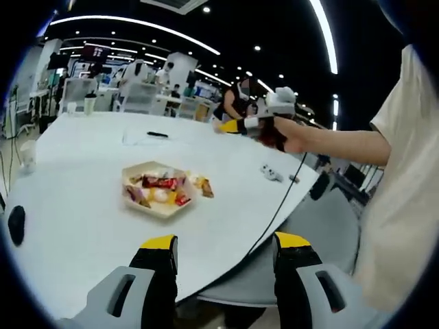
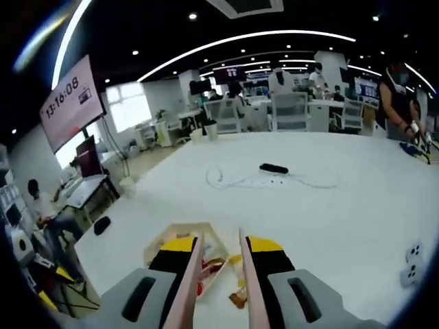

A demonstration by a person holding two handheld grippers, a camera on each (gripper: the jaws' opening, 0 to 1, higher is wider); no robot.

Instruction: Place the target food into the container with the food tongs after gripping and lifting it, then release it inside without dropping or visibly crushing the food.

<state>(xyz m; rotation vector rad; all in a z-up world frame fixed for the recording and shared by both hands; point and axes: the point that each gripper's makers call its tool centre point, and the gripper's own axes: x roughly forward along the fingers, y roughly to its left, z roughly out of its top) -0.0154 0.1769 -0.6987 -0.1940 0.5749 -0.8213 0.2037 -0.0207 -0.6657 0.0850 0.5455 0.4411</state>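
A hexagonal cardboard container (image 1: pixel 140 171) with several wrapped snacks (image 1: pixel 159 183) lies on the white table (image 1: pixel 82 226); a few snacks (image 1: pixel 204 186) lie just outside its right side. My left gripper (image 1: pixel 225 243) hovers near the table's front edge, open, with nothing between its jaws. A person's hand holds my right gripper (image 1: pixel 234 126) high over the table's far side. In the right gripper view, my right gripper (image 2: pixel 221 245) is shut on pink food tongs (image 2: pixel 193 274), whose two arms stand apart above the container (image 2: pixel 164 236) and a loose snack (image 2: pixel 236 298).
On the far side lie a black bar (image 2: pixel 273 168), a white cord (image 2: pixel 240 181) and paper (image 1: pixel 147 137). There are a small white part (image 1: pixel 271 173), a black mouse (image 1: pixel 16 223), a black cable (image 1: pixel 278 209) over the table edge, and a cup (image 1: pixel 27 154). Desks, chairs and people stand behind.
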